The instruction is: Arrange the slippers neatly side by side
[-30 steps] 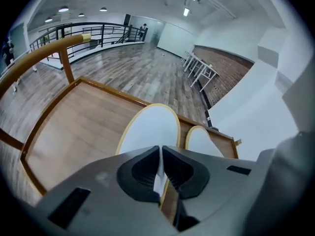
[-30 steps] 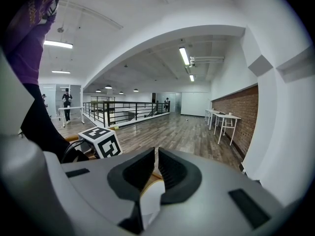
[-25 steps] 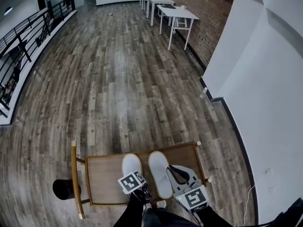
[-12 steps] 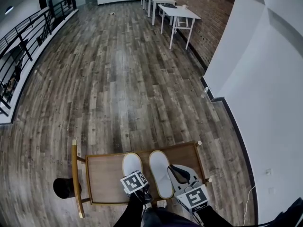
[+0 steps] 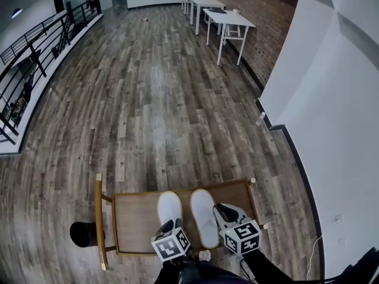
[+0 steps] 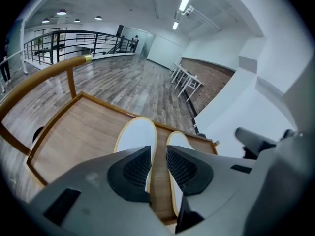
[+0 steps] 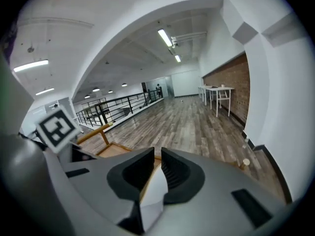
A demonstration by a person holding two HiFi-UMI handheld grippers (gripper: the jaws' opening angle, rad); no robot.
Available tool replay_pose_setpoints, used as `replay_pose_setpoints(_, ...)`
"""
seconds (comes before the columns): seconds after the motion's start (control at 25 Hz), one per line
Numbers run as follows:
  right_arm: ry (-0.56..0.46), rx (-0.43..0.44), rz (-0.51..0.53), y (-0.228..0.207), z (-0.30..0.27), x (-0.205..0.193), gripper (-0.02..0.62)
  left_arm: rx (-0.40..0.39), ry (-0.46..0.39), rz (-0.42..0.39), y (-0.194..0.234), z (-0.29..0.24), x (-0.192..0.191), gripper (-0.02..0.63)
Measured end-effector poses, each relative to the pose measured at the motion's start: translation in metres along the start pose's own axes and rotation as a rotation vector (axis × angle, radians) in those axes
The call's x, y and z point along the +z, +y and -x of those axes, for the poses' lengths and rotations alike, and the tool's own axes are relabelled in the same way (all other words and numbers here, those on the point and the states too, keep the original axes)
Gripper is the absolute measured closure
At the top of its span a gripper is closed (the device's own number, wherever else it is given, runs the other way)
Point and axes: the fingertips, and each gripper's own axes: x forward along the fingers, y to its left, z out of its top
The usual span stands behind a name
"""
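Two white slippers lie side by side, toes pointing away, on a wooden chair seat [image 5: 133, 218]. The left slipper [image 5: 169, 209] [image 6: 138, 136] lies free. My left gripper [image 5: 172, 225] [image 6: 157, 154] hangs above its heel end; its jaws have just been opening and stand open with nothing between them. The right slipper [image 5: 204, 218] [image 6: 179, 144] lies close beside the first one. My right gripper [image 5: 220, 209] [image 7: 157, 163] is at that slipper's right edge. In the right gripper view its narrow jaws are shut on the slipper's white, tan-rimmed edge [image 7: 152, 188].
The chair's raised wooden rim and its curved back rail [image 5: 99, 218] border the seat. A black round object [image 5: 83, 234] stands on the floor left of it. A white wall [image 5: 331, 129] runs along the right. White tables [image 5: 228, 19] and a railing [image 5: 35, 46] stand far off.
My left gripper has let go of the left slipper, opened and lifted back from it. My right gripper has sunk and rolled at the right slipper. Both slippers lie nearly where they were.
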Motion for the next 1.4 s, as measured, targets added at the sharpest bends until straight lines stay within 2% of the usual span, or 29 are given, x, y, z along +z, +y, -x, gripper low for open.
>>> replay_pose_setpoints(0.08,0.062,-0.020,-0.046,-0.009,-0.014,-0.018,0.572,-0.048,-0.049,-0.066,-0.012,0.023,-0.003,0.531)
replay_pose_setpoints(0.12,0.097,-0.026,-0.072,-0.014,-0.022,-0.028,0.540,-0.056,-0.082,-0.105,-0.016,0.033,-0.004,0.531)
replay_pose_setpoints(0.16,0.136,-0.028,-0.099,-0.017,-0.030,-0.038,0.514,-0.053,-0.117,-0.144,-0.019,0.044,-0.004,0.531)
replay_pose_setpoints(0.28,0.273,-0.022,-0.136,-0.020,-0.051,-0.068,0.497,-0.031,-0.203,-0.220,-0.019,0.070,-0.005,0.532)
replay_pose_setpoints(0.52,0.456,-0.066,-0.124,-0.025,-0.076,-0.107,0.497,-0.032,-0.305,-0.201,-0.010,0.107,-0.004,0.532)
replay_pose_setpoints(0.68,0.542,-0.061,-0.109,-0.026,-0.080,-0.122,0.497,-0.018,-0.308,-0.214,-0.003,0.117,-0.008,0.537)
replay_pose_setpoints(0.76,0.564,-0.066,-0.123,-0.027,-0.081,-0.126,0.497,-0.008,-0.306,-0.222,0.000,0.120,-0.008,0.592)
replay_pose_setpoints(0.8,0.572,-0.073,-0.127,-0.028,-0.081,-0.127,0.497,-0.007,-0.307,-0.222,0.001,0.122,-0.007,0.597)
replay_pose_setpoints(1.04,0.604,-0.081,-0.151,-0.027,-0.084,-0.132,0.502,-0.043,-0.304,-0.190,0.007,0.127,-0.003,0.606)
replay_pose_setpoints(1.12,0.609,-0.088,-0.166,-0.028,-0.083,-0.131,0.561,-0.035,-0.305,-0.191,0.010,0.128,-0.003,0.606)
replay_pose_setpoints(1.16,0.611,-0.085,-0.177,-0.027,-0.083,-0.131,0.569,-0.031,-0.305,-0.190,0.011,0.128,-0.003,0.606)
replay_pose_setpoints(1.4,0.593,-0.061,-0.321,-0.016,-0.080,-0.119,0.575,-0.022,-0.317,-0.189,0.018,0.130,-0.003,0.606)
